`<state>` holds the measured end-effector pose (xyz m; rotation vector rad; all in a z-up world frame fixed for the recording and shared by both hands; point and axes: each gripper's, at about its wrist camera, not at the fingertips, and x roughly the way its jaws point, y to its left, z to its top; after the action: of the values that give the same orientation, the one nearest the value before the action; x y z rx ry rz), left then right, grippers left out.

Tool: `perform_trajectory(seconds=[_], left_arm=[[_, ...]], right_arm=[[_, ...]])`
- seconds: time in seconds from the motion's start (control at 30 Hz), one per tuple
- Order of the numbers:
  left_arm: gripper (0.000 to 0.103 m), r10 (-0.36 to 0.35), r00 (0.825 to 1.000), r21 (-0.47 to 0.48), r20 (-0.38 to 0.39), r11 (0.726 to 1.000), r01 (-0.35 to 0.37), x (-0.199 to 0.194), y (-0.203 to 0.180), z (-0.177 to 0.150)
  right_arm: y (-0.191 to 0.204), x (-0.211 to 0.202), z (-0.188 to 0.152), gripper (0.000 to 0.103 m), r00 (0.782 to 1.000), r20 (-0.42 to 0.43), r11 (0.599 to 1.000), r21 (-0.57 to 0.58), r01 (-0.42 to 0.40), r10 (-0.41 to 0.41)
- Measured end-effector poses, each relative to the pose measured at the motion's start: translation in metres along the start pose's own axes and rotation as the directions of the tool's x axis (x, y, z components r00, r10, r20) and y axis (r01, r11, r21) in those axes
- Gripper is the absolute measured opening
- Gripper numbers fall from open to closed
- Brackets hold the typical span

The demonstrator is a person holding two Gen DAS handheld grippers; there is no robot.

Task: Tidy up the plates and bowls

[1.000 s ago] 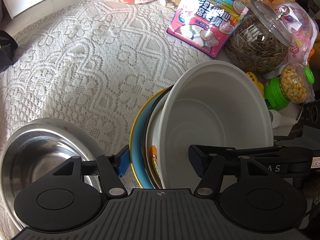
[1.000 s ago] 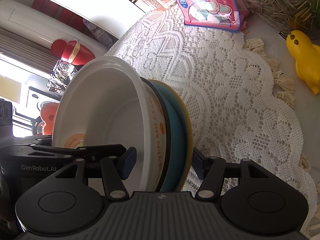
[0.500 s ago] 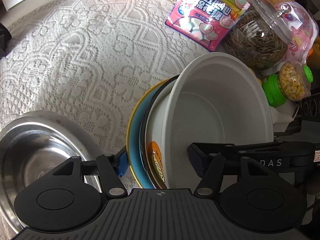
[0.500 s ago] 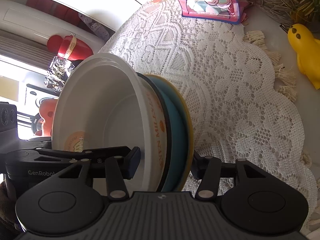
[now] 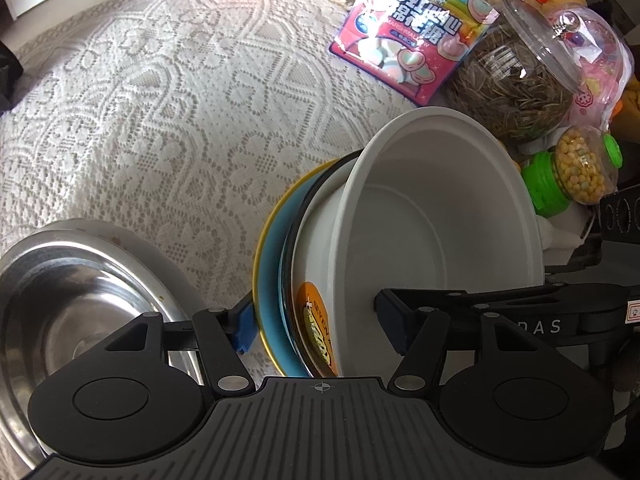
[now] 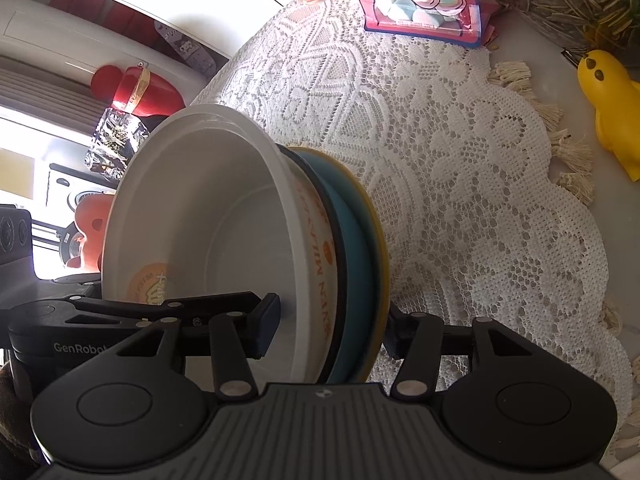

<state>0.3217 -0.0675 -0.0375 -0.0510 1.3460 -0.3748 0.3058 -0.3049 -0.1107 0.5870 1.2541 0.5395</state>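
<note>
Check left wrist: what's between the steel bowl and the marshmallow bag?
In the left wrist view, only bare lace cloth lies between the steel bowl and the marshmallow bag.

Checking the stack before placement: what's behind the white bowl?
Nested behind the white bowl are a black-rimmed dish, then a blue plate with a yellow rim. Only their edges show; anything between them is hidden.

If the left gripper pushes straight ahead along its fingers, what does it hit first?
The left gripper is already clamped on the stack's edge, so little lies ahead: the white bowl and blue plate fill the line; beyond, probably the lace cloth.
</note>
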Motion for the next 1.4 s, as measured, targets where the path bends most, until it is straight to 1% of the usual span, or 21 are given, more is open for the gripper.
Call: perform_trajectory(seconds=[0.07, 0.2, 0.33, 0.43, 0.6, 0.73, 0.93, 1.07, 1.27, 1.4], left_arm=[[0.066, -0.004, 1.0, -0.002, 0.001, 1.0, 0.004, -0.001, -0.001, 0.0], [0.065, -0.022, 1.0, -0.032, 0.002, 0.999, 0.023, -0.002, 0.003, 0.001], [0.065, -0.039, 0.999, -0.049, -0.001, 0.998, 0.039, -0.002, 0.007, 0.0], [0.065, -0.057, 0.998, -0.063, -0.007, 0.996, 0.057, -0.004, 0.011, -0.003], [0.065, -0.064, 0.998, -0.063, 0.008, 0.996, 0.064, -0.01, 0.012, -0.004], [0.065, -0.074, 0.997, -0.056, 0.028, 0.996, 0.075, -0.022, 0.013, -0.006], [0.065, -0.084, 0.992, -0.055, 0.093, 0.994, 0.089, -0.055, 0.022, -0.014], [0.065, -0.08, 0.987, -0.076, 0.142, 0.993, 0.092, -0.081, 0.039, -0.029], [0.065, -0.068, 0.976, -0.135, 0.209, 0.986, 0.098, -0.114, 0.081, -0.056], [0.065, -0.063, 0.971, -0.192, 0.233, 0.975, 0.11, -0.12, 0.116, -0.075]], right_arm=[[0.0, 0.0, 0.0, 0.054, 1.0, -0.013, 1.0, 0.011, 0.005, -0.005], [0.002, 0.001, 0.001, 0.055, 1.0, -0.012, 0.999, 0.047, 0.026, -0.026], [0.007, 0.001, 0.001, 0.055, 0.999, -0.018, 0.998, 0.046, 0.051, -0.05], [0.011, 0.002, 0.003, 0.055, 0.997, -0.04, 0.996, 0.051, 0.067, -0.065], [0.019, 0.001, 0.003, 0.056, 0.997, -0.031, 0.996, 0.05, 0.068, -0.066], [0.033, -0.005, 0.003, 0.056, 0.997, -0.014, 0.997, 0.025, 0.079, -0.078], [0.069, -0.017, 0.002, 0.056, 0.995, 0.023, 0.995, -0.037, 0.094, -0.093], [0.101, -0.016, -0.001, 0.056, 0.995, 0.034, 0.99, -0.1, 0.099, -0.096], [0.158, 0.006, -0.008, 0.056, 0.995, 0.014, 0.974, -0.204, 0.101, -0.1], [0.188, 0.034, -0.01, 0.056, 0.993, -0.024, 0.96, -0.258, 0.106, -0.116]])
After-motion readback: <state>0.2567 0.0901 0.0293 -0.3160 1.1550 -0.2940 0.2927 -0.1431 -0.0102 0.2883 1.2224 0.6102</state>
